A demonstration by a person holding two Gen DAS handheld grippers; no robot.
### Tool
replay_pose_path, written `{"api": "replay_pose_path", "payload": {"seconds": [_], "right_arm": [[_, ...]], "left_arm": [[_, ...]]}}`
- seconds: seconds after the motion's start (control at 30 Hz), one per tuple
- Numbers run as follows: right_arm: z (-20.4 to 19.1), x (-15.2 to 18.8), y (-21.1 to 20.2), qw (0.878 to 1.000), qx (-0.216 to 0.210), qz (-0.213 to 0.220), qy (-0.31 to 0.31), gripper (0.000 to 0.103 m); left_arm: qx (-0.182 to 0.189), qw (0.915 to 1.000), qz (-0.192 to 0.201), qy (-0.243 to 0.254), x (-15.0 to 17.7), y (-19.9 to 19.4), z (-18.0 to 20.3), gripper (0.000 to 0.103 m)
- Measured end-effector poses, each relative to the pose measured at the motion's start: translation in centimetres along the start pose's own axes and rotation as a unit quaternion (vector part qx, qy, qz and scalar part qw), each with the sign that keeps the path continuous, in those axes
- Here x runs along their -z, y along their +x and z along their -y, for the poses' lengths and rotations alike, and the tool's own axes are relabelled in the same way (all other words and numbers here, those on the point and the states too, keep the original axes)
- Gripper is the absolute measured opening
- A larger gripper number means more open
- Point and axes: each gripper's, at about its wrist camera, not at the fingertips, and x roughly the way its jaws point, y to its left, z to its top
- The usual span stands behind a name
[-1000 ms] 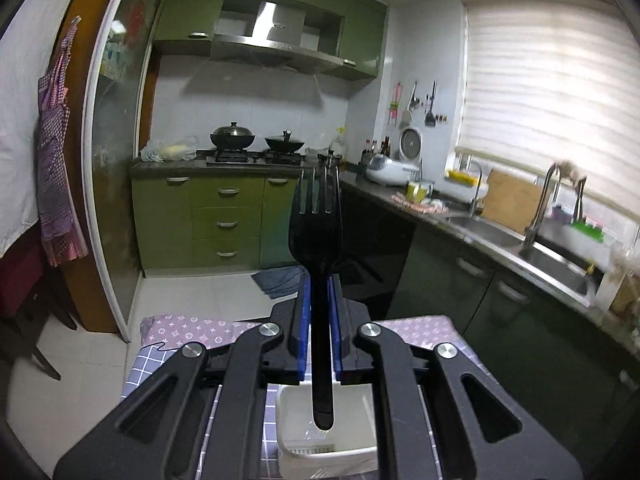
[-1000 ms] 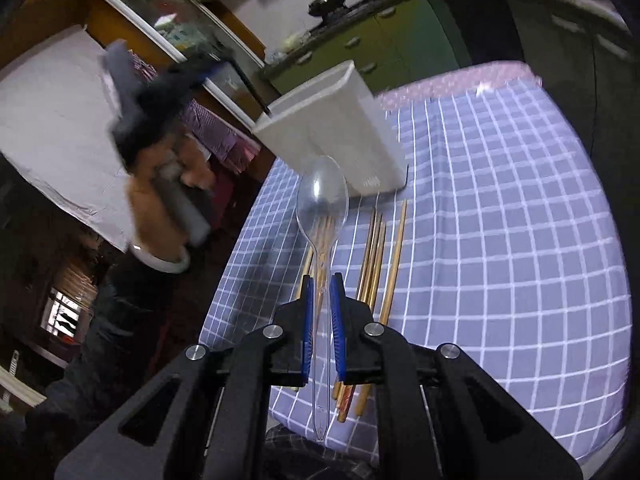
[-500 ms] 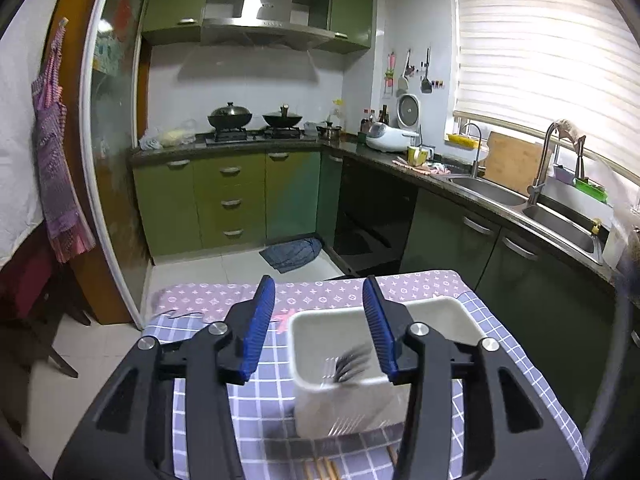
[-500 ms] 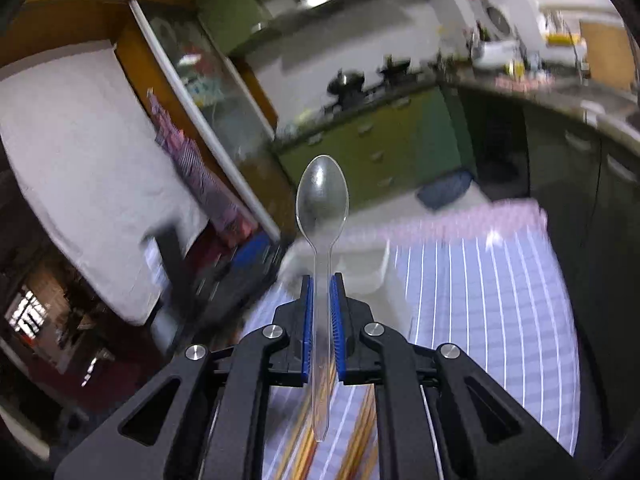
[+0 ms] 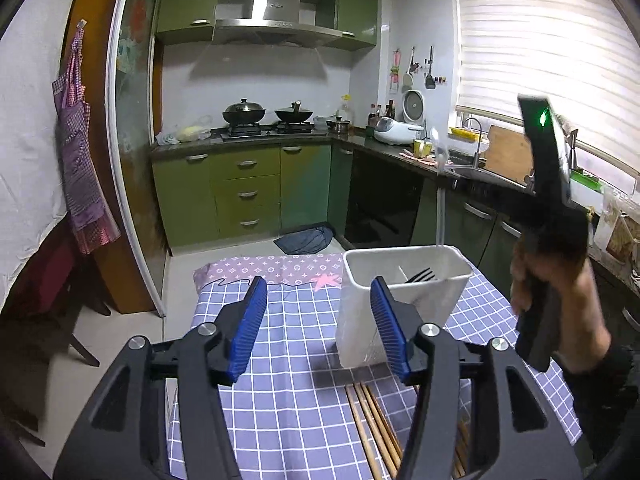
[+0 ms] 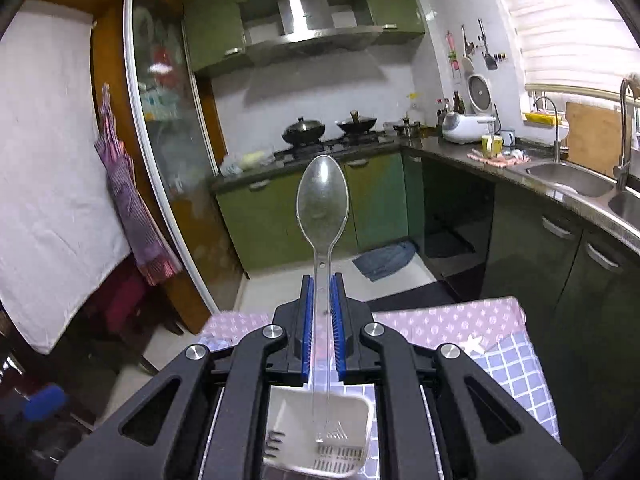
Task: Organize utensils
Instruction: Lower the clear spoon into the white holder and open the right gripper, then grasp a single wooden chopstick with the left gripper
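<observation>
A white utensil holder (image 5: 424,300) stands on the blue checked tablecloth (image 5: 288,380), with a black fork (image 5: 420,276) resting inside it. My left gripper (image 5: 316,324) is in front of the holder and to its left. Its jaws are opening and nothing is between the pads. My right gripper (image 6: 322,308) is shut on the handle of a clear plastic spoon (image 6: 322,204), bowl up. The handle end hangs over the holder (image 6: 352,412), where the fork's tines (image 6: 274,440) show. In the left wrist view, a hand (image 5: 556,280) carries that gripper right of the holder.
Several wooden chopsticks (image 5: 376,420) lie on the cloth just in front of the holder. Green cabinets and a dark counter with a sink (image 6: 568,184) run along the back and right. A glass sliding door (image 5: 136,160) and a dark chair (image 5: 60,320) are to the left.
My left gripper opened and let go of the black fork, which now sits in the holder, then drew back and left. My right gripper rose from the table with the spoon to above the holder.
</observation>
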Motion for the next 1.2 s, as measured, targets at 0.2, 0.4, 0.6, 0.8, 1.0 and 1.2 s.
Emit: {"api": "replay_pose_path", "payload": {"seconds": [0.2,0.4,0.6,0.8,1.0,1.2], "right_arm": [[1.0,3.9,-1.9,1.0,0.007,-0.005,-0.023,0.01],[0.5,7.7,-3.1,0.997,0.025,-0.051,-0.059,0.01],[0.7,9.0,-3.4,0.995,0.023,-0.067,-0.066,0.025],[1.6,8.6,-7.5,0.997,0.006,-0.058,-0.048,0.032],[4.9,11.4,-8.6,0.987,0.007,-0.154,-0.044,0.035],[9.9,16.3,-6.6,0.964,0.041,-0.262,-0.027,0.035]], "left_arm": [[0.005,0.9996,-0.027,-0.004,0.9,0.7,-0.5,0.052],[0.004,0.9964,-0.084,0.005,2.2,1.7,0.6,0.052],[0.007,0.9904,-0.138,0.001,3.7,2.4,1.0,0.052],[0.01,0.9818,-0.19,-0.005,4.8,3.7,0.9,0.052],[0.017,0.9618,-0.273,-0.012,6.9,6.5,1.5,0.052],[0.022,0.9268,-0.373,-0.039,9.8,10.2,2.2,0.039]]}}
